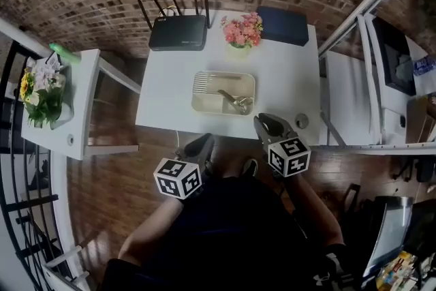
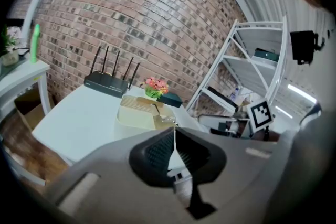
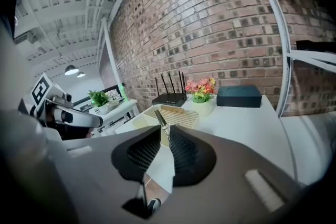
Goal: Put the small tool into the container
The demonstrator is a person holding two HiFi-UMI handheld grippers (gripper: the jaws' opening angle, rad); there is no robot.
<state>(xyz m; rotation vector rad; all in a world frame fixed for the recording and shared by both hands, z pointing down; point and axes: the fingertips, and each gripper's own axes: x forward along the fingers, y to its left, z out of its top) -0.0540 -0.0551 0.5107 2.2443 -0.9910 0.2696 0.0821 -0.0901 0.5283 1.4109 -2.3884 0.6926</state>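
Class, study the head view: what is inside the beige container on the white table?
A metal tool lies in the near right part of the container. A ribbed section fills its far left corner. The floor beneath the tool is covered, so it cannot be seen.

Router (image 1: 178,32), flowers (image 1: 241,31), dark box (image 1: 283,26)

The head view looks steeply down from high above onto the desk (image 1: 170,92). Each gripper view looks forward, low, from the desk's near edge past its own jaws. All three share the tray (image 1: 204,104), router (image 1: 178,33) and flowers (image 1: 242,28).
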